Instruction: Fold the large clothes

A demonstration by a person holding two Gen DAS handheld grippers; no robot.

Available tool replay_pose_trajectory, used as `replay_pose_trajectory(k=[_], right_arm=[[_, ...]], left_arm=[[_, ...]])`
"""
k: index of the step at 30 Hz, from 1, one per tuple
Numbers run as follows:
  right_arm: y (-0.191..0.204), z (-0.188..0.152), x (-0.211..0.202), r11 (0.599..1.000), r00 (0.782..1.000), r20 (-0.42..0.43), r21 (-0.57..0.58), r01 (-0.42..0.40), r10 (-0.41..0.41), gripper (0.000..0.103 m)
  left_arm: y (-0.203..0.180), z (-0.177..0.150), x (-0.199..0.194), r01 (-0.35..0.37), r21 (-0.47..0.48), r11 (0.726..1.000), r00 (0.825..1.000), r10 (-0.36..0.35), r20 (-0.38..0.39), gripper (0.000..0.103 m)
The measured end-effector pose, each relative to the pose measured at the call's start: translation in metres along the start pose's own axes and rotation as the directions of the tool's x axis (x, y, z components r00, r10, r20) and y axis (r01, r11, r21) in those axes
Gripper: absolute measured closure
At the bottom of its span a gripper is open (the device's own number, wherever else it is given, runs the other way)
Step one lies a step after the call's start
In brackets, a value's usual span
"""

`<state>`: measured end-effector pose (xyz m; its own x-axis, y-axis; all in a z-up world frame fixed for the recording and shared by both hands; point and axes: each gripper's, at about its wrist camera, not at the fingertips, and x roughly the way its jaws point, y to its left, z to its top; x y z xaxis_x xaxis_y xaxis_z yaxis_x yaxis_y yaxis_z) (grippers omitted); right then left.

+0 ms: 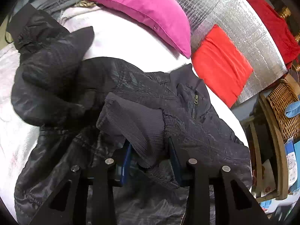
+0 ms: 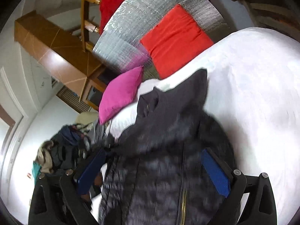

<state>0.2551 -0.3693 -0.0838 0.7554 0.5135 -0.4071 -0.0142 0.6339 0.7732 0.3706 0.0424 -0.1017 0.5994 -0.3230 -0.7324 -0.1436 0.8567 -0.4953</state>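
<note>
Left gripper [image 1: 150, 150] jaws clamp jacket [image 1: 131, 97] cuff; right gripper [image 2: 153, 161] jaws apart, jacket blurred.

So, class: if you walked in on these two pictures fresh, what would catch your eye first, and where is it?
A dark jacket sprawls across the white bed cover, its ribbed cuff caught between the pads of the left tool. Behind it, a magenta cushion lies at the head of the bed, with a red cushion leaning against a silver foil panel. The right tool stands wide open over the jacket's zipped front.
</note>
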Motion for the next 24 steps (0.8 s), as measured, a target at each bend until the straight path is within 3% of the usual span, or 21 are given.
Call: replay_pose_trajectory(k=[4,7,9,11,13,16,17,19,21,22,23,24], right_arm=[[-0.031,0.057,0.056,0.995,0.994,-0.077,0.05,0.084,-0.08,0.0],[-0.063,0.085,0.109,0.98,0.973,-0.182,0.116,0.164,-0.141,0.002],[-0.068,0.093,0.129,0.976,0.965,-0.202,0.104,0.193,-0.169,0.016],[-0.067,0.1,0.15,0.98,0.959,-0.241,0.096,0.174,-0.147,0.049],[-0.049,0.106,0.162,0.972,0.938,-0.26,-0.031,0.232,-0.232,0.08],[-0.006,0.116,0.162,0.92,0.922,-0.185,-0.27,0.285,-0.34,0.087],[-0.002,0.117,0.162,0.899,0.914,-0.161,-0.309,0.311,-0.372,0.087],[-0.016,0.118,0.169,0.857,0.873,-0.17,-0.347,0.382,-0.458,0.087],[-0.044,0.112,0.173,0.86,0.843,-0.231,-0.299,0.413,-0.485,0.076],[-0.053,0.108,0.167,0.852,0.839,-0.209,-0.286,0.439,-0.502,0.05],[-0.058,0.105,0.156,0.854,0.848,-0.178,-0.266,0.448,-0.5,0.017],[-0.06,0.103,0.144,0.87,0.867,-0.155,-0.237,0.433,-0.474,0.011]], left_arm=[[0.0,-0.006,0.006,-0.02,0.035,0.999,1.0,0.02,-0.012,0.065],[-0.004,-0.006,0.009,-0.023,0.056,0.998,1.0,0.024,-0.008,0.065],[-0.007,-0.006,0.01,-0.026,0.076,0.997,1.0,0.026,-0.004,0.065],[-0.009,-0.007,0.011,-0.026,0.097,0.995,1.0,0.026,0.003,0.065],[-0.01,-0.007,0.007,-0.017,0.117,0.993,1.0,0.015,0.018,0.067],[-0.018,-0.006,-0.004,-0.004,0.15,0.989,0.998,-0.006,0.069,0.07],[-0.021,-0.006,-0.004,0.004,0.161,0.987,0.997,-0.017,0.081,0.07],[-0.026,-0.01,0.009,0.015,0.176,0.984,0.998,-0.024,0.051,0.07],[-0.027,-0.021,0.028,-0.034,0.202,0.979,0.999,0.033,0.012,0.07],[-0.025,-0.024,0.032,-0.048,0.209,0.977,0.999,0.046,0.011,0.07],[-0.023,-0.026,0.034,-0.052,0.212,0.976,0.999,0.051,0.009,0.07],[-0.021,-0.027,0.033,-0.048,0.213,0.976,0.999,0.047,0.009,0.07]])
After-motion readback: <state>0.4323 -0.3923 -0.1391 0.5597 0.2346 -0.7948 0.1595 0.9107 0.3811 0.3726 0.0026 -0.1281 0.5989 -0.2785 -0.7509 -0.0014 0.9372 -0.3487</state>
